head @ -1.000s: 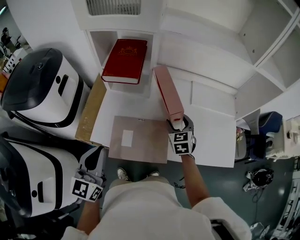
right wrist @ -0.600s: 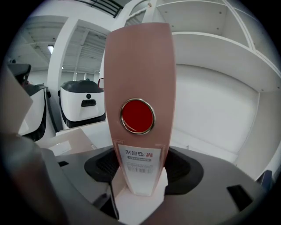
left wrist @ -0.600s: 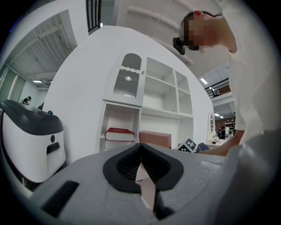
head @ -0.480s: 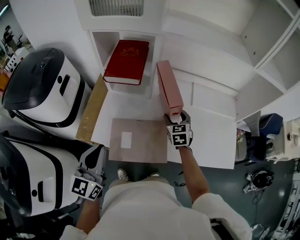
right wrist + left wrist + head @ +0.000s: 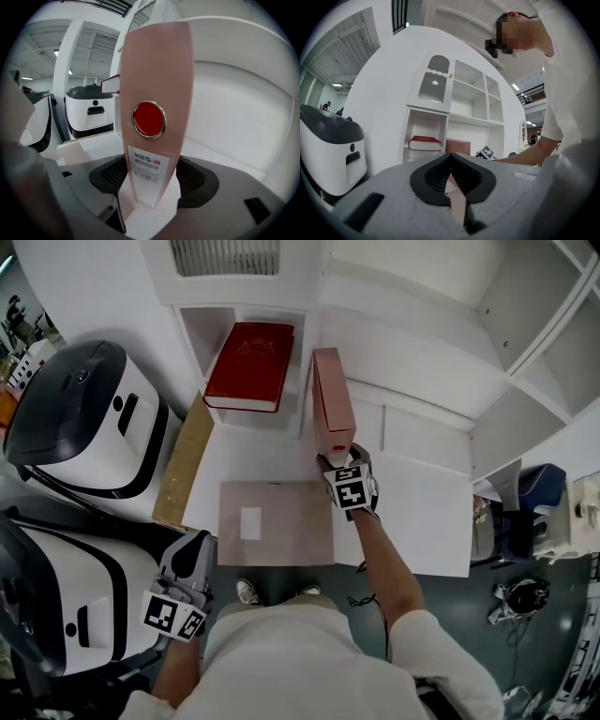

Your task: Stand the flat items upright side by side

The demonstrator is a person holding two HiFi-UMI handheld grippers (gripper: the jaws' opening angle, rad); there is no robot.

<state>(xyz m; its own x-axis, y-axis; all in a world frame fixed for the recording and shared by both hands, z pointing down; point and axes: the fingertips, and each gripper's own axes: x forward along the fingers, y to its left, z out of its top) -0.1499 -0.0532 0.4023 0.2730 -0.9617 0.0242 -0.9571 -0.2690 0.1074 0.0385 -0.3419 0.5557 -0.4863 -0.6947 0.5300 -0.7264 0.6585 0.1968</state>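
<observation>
The right gripper [image 5: 339, 463] grips the pink binder [image 5: 330, 399], which stands up tall right in front of it. Its jaws have just been opening a tiny bit, with the binder's back between them. The left gripper [image 5: 191, 547] is squeezed closed on nothing, and a red book [image 5: 250, 362] lies flat ahead-left of the right gripper.

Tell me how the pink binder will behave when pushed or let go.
The pink binder looks stiff: held by one end in the right gripper, it shows no sag. Tall and narrow on edge, it would probably tip sideways if released unsupported; the jaws have just been opening slightly with its spine between them. Its smooth cover may slide easily.
</observation>
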